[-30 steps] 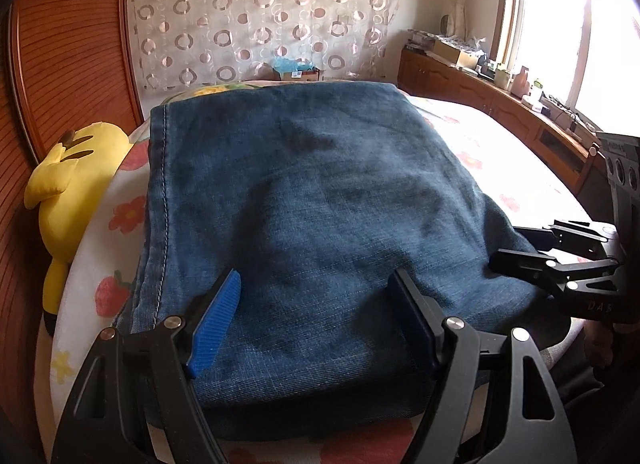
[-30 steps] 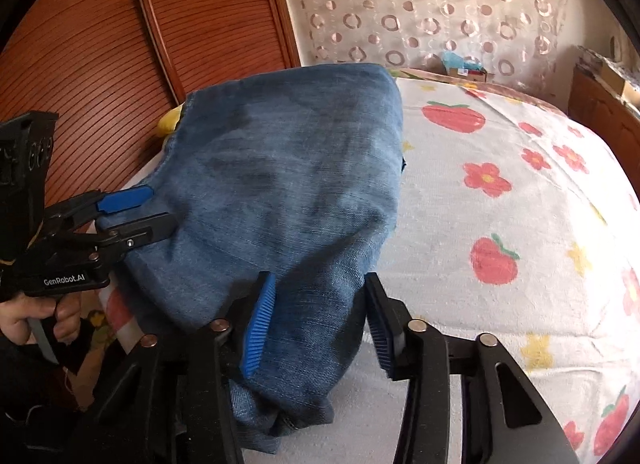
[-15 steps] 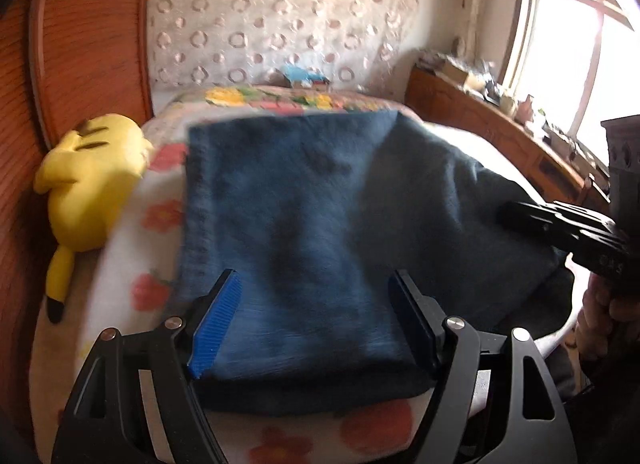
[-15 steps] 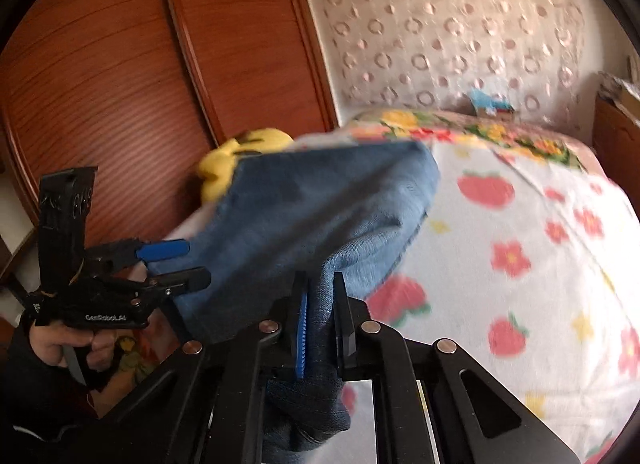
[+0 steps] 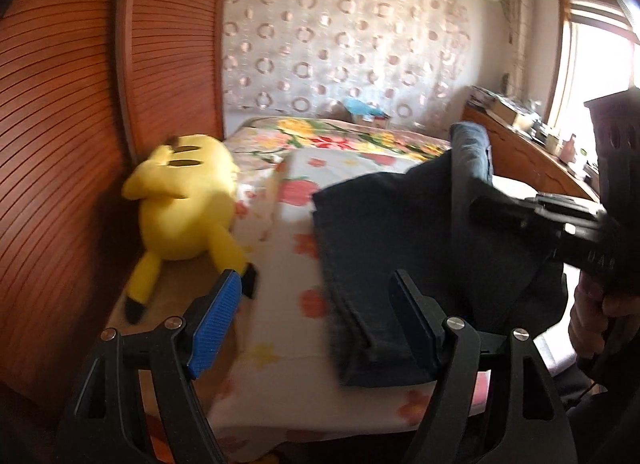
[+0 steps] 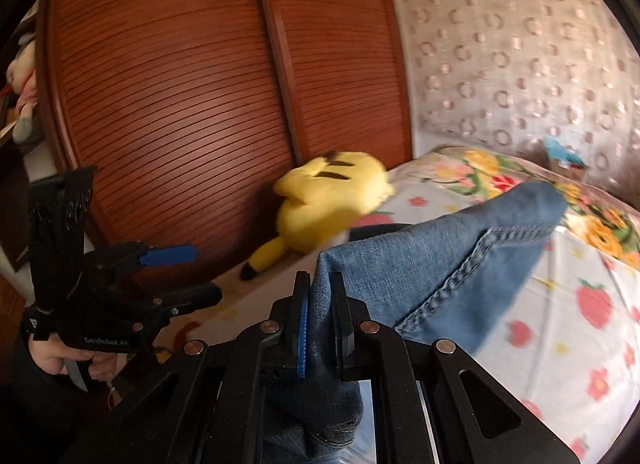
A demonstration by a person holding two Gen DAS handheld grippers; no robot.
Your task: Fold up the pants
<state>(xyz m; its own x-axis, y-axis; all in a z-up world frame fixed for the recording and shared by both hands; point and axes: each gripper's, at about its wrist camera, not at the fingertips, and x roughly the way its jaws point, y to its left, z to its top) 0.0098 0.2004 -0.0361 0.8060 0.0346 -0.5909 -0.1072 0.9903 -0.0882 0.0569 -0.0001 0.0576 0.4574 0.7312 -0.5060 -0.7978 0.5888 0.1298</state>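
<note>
The right gripper pinches a fold of the jeans raised off the bed; the left gripper is spread wide, empty, near the bed's front edge

The right gripper, a black two-finger tool with a blue ribbed pad, has its jaws pinched tight on blue denim cloth, having just closed. At nine o'clock in its view, the left gripper, black with a blue pad too, stands with jaws spread and nothing between them, a bare hand around its handle
</note>
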